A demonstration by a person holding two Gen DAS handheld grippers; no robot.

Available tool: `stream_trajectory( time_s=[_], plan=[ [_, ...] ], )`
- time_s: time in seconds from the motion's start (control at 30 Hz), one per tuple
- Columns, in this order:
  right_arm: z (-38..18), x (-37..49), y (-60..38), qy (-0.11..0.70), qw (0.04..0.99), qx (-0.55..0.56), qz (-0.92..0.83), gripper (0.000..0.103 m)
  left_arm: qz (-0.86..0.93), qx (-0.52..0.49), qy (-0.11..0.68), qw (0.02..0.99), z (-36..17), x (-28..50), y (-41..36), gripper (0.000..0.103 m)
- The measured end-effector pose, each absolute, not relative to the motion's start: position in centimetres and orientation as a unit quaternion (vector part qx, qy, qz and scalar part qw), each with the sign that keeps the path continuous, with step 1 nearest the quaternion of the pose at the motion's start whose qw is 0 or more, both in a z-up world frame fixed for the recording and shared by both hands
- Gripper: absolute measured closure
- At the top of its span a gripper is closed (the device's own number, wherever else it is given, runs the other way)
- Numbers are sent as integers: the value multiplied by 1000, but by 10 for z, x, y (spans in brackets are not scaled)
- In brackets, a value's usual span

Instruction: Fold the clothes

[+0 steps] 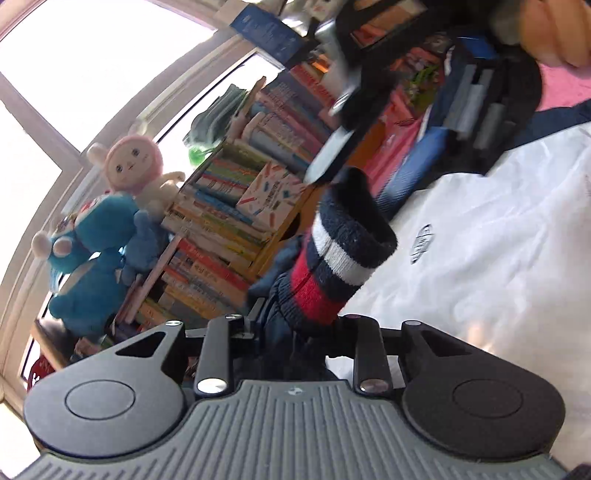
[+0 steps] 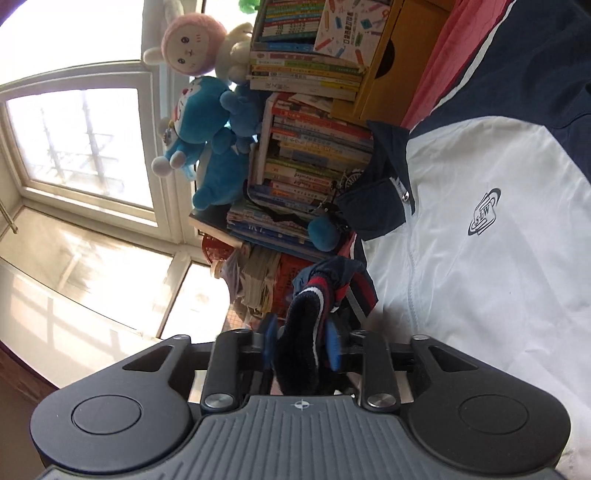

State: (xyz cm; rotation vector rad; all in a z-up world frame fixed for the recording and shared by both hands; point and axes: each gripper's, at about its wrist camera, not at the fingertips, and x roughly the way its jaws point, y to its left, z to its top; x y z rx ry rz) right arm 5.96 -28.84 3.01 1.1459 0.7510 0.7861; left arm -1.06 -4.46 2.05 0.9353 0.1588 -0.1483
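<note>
A: Plainly, the risk sits at the cuffs. The left gripper (image 1: 301, 325) pinches the striped cuff (image 1: 340, 254) of one sleeve, with knit bunched between its jaws. The right gripper (image 2: 301, 345) has the other cuff (image 2: 308, 325) between its blue pads (image 2: 334, 349), though whether those pads press on it cannot be told.

B: So that sleeve could drop?

A: It could. If the pads are not biting, the thick ribbed knit would slide out as the hand swings, and the sleeve would land crooked on the jacket (image 2: 480, 221).

B: Where is the jacket?

A: Spread flat, front up, white chest panel and badge showing, zipper closed, navy collar toward the book stack (image 2: 314, 155). Both cuffs are lifted just off the jacket's collar end.

B: Anything else to go wrong?

A: The white shell fabric looks slippery, so a hard pull on a sleeve would likely drag and wrinkle the whole body.

B: And what crowds it?

A: The book stack stands just beyond the collar, with a blue plush (image 2: 207, 147) and a pink plush (image 2: 192, 48) beside it, toward the window (image 2: 74, 140). In the left view the other gripper and a hand (image 1: 554, 33) hang above the jacket, near the books, so a wide swing could clip them.
</note>
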Motion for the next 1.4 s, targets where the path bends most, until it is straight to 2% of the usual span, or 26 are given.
stream_trajectory(
  time_s=[0.03, 0.2, 0.23, 0.37, 0.47, 0.57, 0.63, 0.73, 0.83, 0.9, 0.97, 1.03, 1.13, 1.2, 1.3, 1.4],
  plan=[
    [28, 59, -290, 339, 719, 502, 341, 36, -54, 447, 84, 889, 35, -5, -29, 76],
    [19, 61, -266, 389, 813, 347, 260, 37, 75, 416, 103, 900, 135, 32, 79, 77],
    [18, 59, -259, 388, 823, 321, 262, 39, 110, 395, 102, 906, 157, 37, 107, 77],
    [22, 48, -236, 378, 857, 239, 257, 38, 258, 255, 96, 927, 236, 43, 247, 78],
    [22, 37, -224, 358, 877, 201, 250, 37, 349, 159, 122, 915, 234, 41, 345, 78],
    [24, 23, -206, 335, 899, 140, 245, 32, 393, 79, 192, 896, 181, 39, 413, 78],
    [26, 17, -194, 328, 908, 100, 241, 22, 410, 39, 246, 878, 136, 39, 442, 78],
    [28, 15, -180, 332, 908, 61, 249, 9, 420, 6, 319, 849, 69, 42, 462, 76],
    [29, 13, -172, 335, 908, 37, 249, 4, 429, 9, 372, 823, 27, 47, 465, 72],
    [29, 12, -168, 336, 908, 26, 247, 3, 439, 16, 393, 808, 6, 49, 465, 52],
    [29, 12, -164, 337, 908, 18, 246, 1, 453, 19, 381, 806, 6, 51, 463, 38],
    [29, 11, -162, 338, 908, 14, 245, 0, 454, 9, 375, 808, 13, 49, 462, 35],
    [30, 12, -162, 338, 908, 13, 245, 0, 455, -19, 306, 836, 38, 31, 454, 29],
    [30, 11, -162, 338, 908, 15, 246, 0, 474, -31, 256, 842, 57, 23, 447, 19],
    [29, 12, -163, 338, 908, 19, 247, 0, 496, -17, 220, 840, 81, 24, 432, 16],
    [29, 12, -162, 338, 908, 19, 247, 0, 433, 0, 208, 877, 99, 26, 400, 16]
  ],
)
